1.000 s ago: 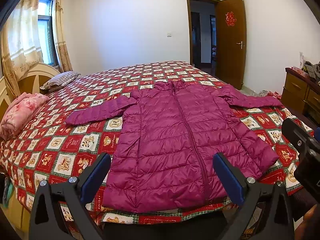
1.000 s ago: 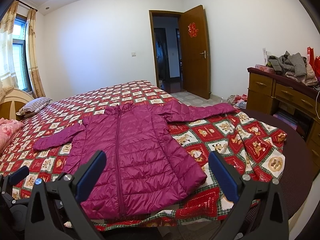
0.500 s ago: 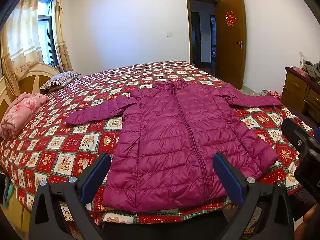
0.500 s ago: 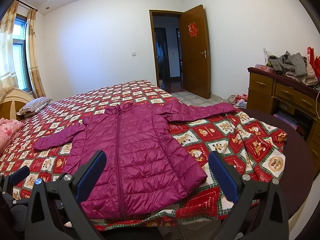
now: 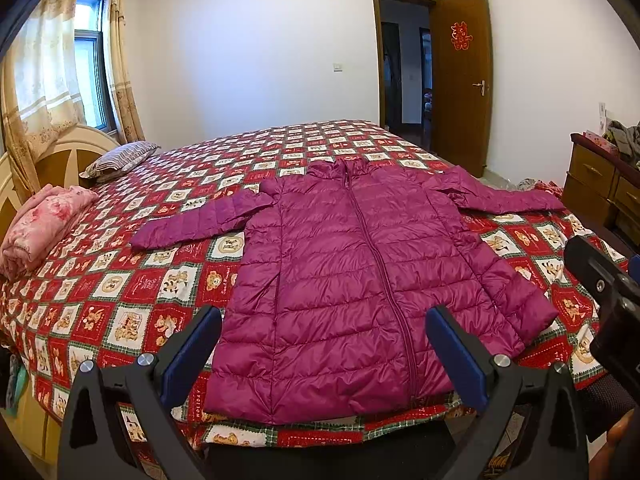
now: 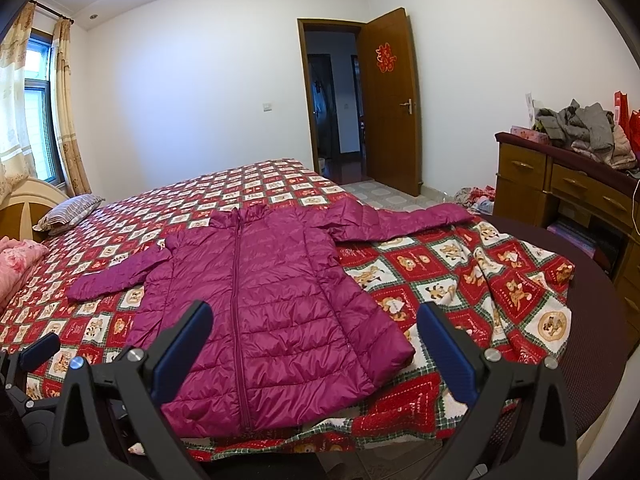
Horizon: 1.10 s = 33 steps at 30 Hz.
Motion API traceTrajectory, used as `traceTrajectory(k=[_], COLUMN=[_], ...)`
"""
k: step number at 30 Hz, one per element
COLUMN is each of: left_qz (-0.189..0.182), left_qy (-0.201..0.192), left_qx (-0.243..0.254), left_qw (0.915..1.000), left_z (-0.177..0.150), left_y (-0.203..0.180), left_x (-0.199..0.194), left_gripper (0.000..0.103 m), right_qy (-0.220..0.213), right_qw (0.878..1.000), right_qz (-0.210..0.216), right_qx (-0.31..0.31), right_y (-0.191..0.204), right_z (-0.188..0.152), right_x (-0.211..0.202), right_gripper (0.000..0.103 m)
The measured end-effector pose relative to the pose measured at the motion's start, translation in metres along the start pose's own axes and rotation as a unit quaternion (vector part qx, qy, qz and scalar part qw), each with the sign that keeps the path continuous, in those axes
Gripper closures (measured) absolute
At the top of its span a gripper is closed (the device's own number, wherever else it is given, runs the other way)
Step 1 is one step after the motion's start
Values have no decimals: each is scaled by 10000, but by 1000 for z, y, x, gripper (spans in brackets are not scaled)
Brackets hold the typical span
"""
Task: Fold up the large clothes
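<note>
Right now a big bed [image 5: 120, 280] fills most of the room. It has a red cover with little bear squares all over it. A purple puffy coat [image 5: 352, 288] lies flat on the bed, close to the near edge, with its front up and its zip closed. Both sleeves stick out to the sides. One sleeve tip reaches the bed's right edge.

At the head end sit a striped pillow [image 5: 120, 158] and a rolled pink blanket [image 5: 44, 224]. Behind them is a window with pale curtains [image 5: 44, 80]. A brown door [image 6: 390, 100] stands open in the far wall.

A wooden dresser [image 6: 560, 188] stands past the bed's right edge, with a heap of grey clothes [image 6: 580, 132] on top.

The left claw [image 5: 322, 354] is spread wide and holds nothing. The right claw [image 6: 314, 346] is spread wide too and is empty. Both hang just off the near edge of the bed, not touching the coat.
</note>
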<state>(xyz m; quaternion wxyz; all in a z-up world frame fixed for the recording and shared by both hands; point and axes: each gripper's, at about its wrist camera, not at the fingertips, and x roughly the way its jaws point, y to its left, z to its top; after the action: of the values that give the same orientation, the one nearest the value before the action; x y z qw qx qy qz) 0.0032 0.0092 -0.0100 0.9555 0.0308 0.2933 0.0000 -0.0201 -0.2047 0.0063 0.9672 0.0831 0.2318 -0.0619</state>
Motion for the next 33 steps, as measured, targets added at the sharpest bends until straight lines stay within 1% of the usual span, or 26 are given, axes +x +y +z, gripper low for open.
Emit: traceTrajectory(k=[9, 14, 16, 19, 24, 26, 29, 31, 33], left_qz=[-4, -24, -96, -270, -394, -397, -345, -367, -450], left_qy=[21, 86, 131, 316, 651, 689, 542, 398, 230], left_qx=[17, 32, 18, -4, -81, -45, 77, 73, -44], left_qw=[10000, 10000, 9999, 9991, 9971, 9968, 9979, 9985, 9987], left_z=[-3, -1, -1, -2, -1, 3, 15, 35, 57], left_y=[0, 0, 2, 4, 8, 8, 7, 10, 16], left_x=[1, 8, 14, 29, 59, 69, 75, 80, 83], left_gripper=[1, 1, 1, 1, 1, 1, 1, 1, 1], right_qy=[82, 67, 107, 342, 877, 912, 873, 783, 578], right_qw=[10000, 10000, 9999, 9994, 9959, 9956, 9959, 9962, 9967], right_qz=[12, 49, 108, 95, 114, 72, -121, -219, -327], right_qx=[18, 29, 57, 39, 168, 185, 199, 298, 456], right_y=[2, 1, 0, -4, -11, -18, -27, -37, -49], right_z=[-1, -2, -3, -7, -14, -9, 5, 22, 45], right_x=[2, 2, 8, 26, 58, 63, 71, 77, 81], right_gripper=[0, 0, 0, 0, 0, 0, 0, 0, 0])
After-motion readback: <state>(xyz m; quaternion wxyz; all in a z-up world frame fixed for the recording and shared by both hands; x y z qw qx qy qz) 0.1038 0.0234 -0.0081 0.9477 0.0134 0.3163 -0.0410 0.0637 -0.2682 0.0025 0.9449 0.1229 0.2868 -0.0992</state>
